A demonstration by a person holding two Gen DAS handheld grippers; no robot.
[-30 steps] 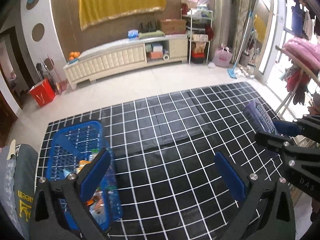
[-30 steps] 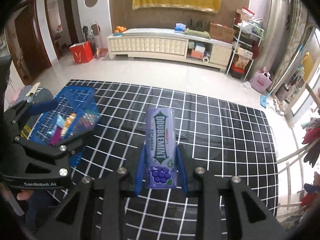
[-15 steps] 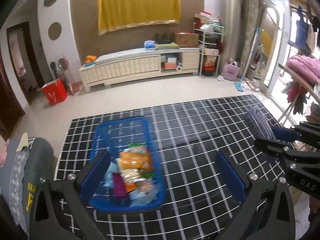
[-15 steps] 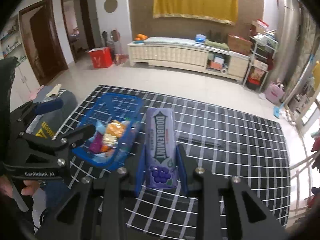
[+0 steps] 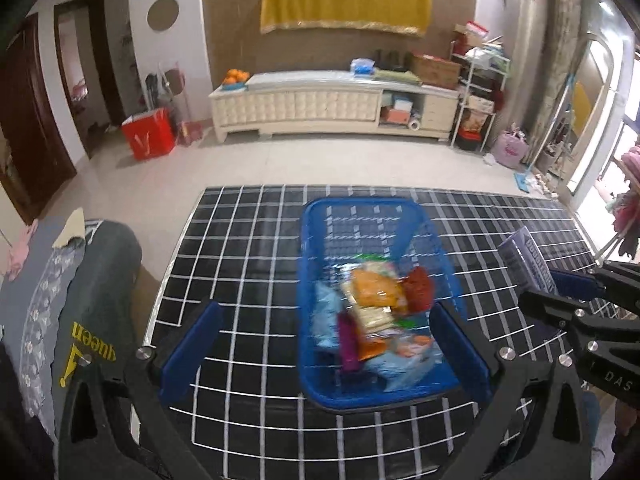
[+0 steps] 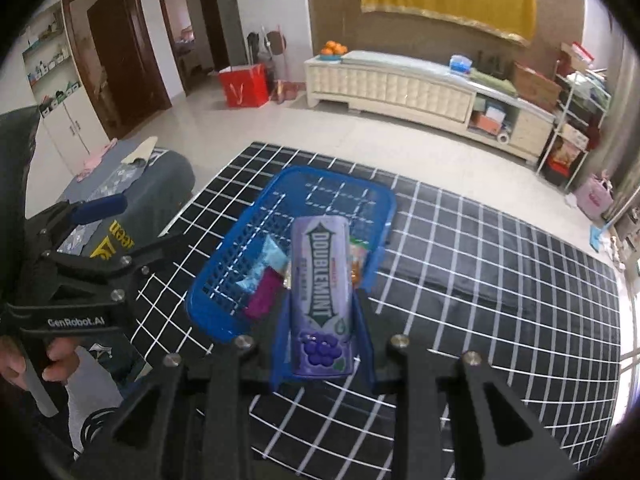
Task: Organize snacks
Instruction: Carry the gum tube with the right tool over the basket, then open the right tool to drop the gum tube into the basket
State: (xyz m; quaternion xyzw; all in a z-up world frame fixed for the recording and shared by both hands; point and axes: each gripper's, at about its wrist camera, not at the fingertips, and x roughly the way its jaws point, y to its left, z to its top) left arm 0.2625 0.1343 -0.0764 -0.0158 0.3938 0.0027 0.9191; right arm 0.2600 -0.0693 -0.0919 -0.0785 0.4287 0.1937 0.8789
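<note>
A blue plastic basket (image 5: 320,236) (image 6: 224,264) with several snack packets inside sits on the black grid mat (image 5: 248,264). My right gripper (image 6: 322,340) is shut on a purple Doublemint gum container (image 6: 322,288), held upright just in front of the basket's near right corner. That container (image 5: 528,256) also shows at the right of the left wrist view, with the right gripper (image 5: 572,284) to the right of the basket. My left gripper (image 5: 324,344) stands wide open above the mat, its right finger (image 5: 460,348) over the basket's near right corner and its left finger (image 5: 188,348) over bare mat.
A seat draped with dark clothing (image 5: 80,300) stands at the mat's left edge. A cream cabinet (image 5: 332,104), a red bag (image 5: 148,136) and a shelf rack (image 5: 476,92) line the far wall. A hand (image 6: 24,360) holds the left gripper's handle.
Both grippers have swept left across the mat, so the basket went from the left edge to the middle of both views. The gum container stayed clamped in the right gripper.
</note>
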